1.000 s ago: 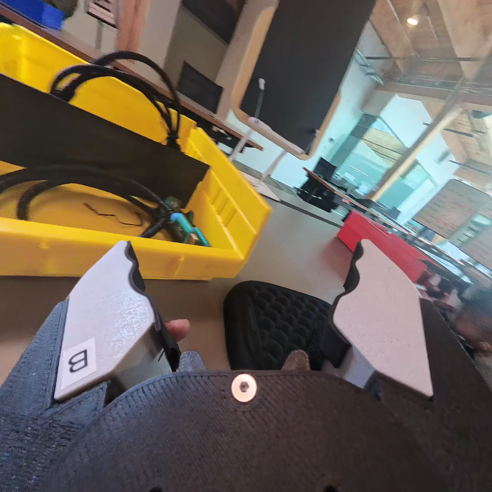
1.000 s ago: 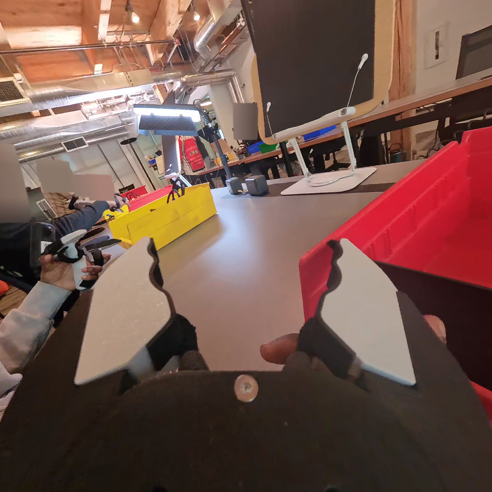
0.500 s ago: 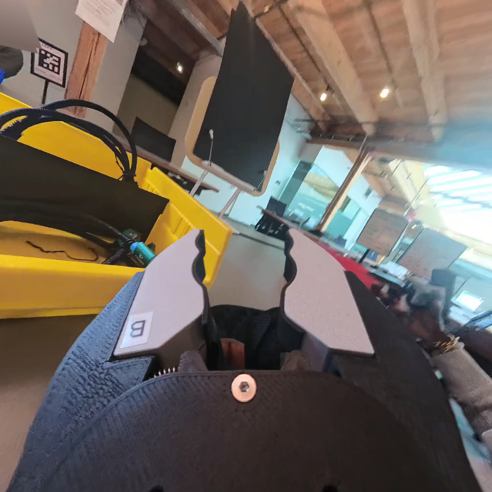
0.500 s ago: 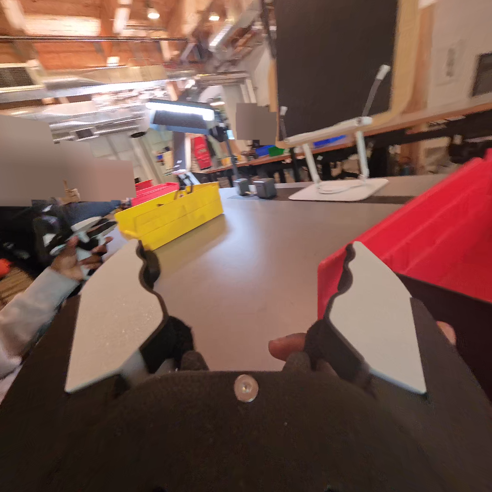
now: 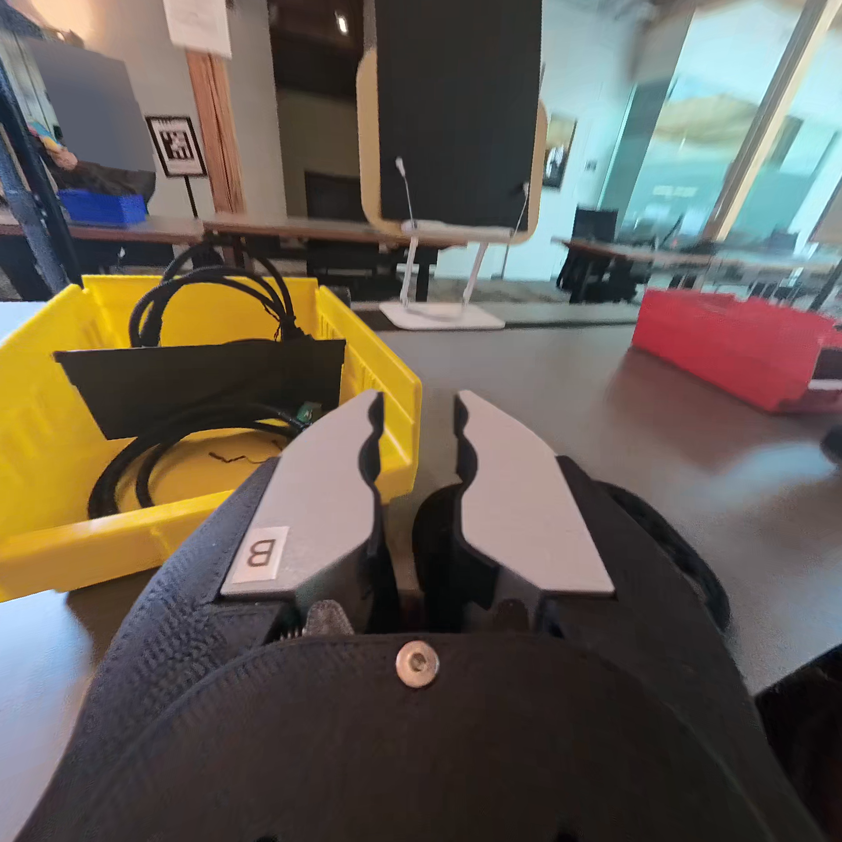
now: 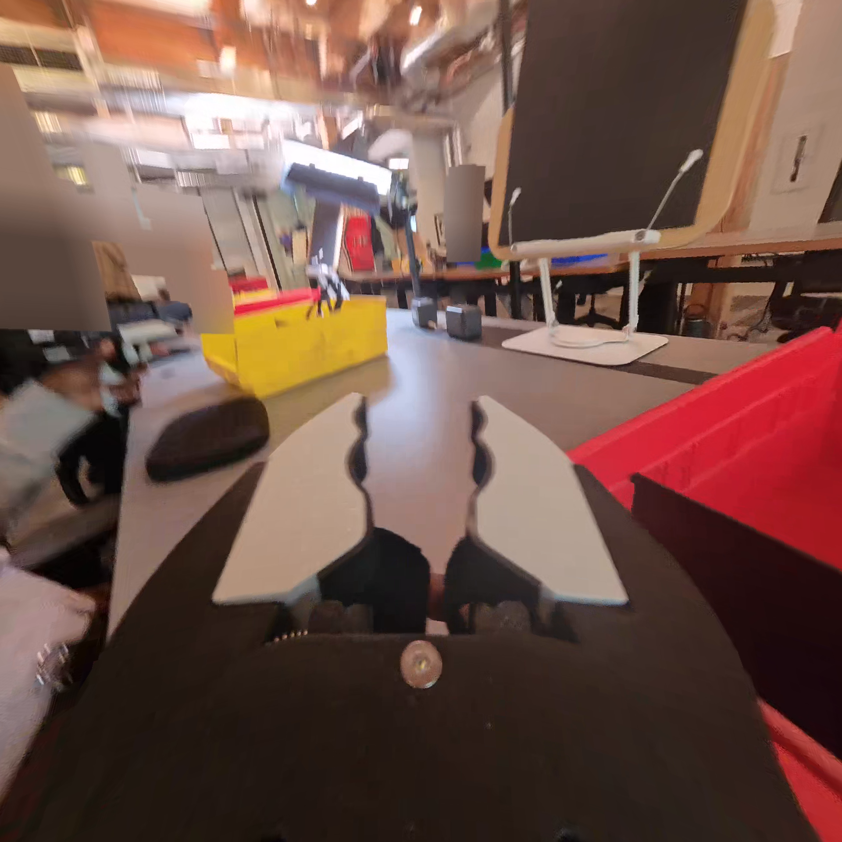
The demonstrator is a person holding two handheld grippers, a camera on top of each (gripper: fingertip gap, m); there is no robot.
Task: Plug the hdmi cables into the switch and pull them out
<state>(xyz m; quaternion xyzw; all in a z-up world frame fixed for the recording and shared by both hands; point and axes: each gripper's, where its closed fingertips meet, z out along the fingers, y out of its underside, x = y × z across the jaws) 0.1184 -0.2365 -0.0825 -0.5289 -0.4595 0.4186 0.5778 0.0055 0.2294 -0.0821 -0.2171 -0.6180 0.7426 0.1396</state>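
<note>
Left gripper (image 5: 417, 403) empty, jaws narrowly parted; cables (image 5: 191, 437) in yellow bin (image 5: 91, 542) at 10 o'clock, near. Right gripper (image 6: 417, 405) empty, slightly apart; red bin (image 6: 711, 451) at 3 o'clock.

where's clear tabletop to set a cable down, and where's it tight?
Free: the bare table between the yellow bin and the red bin, short of the white stand base. Crowded: inside the yellow bin, filled with coiled black cables and a black divider. The left gripper hangs beside that bin's corner.
</note>
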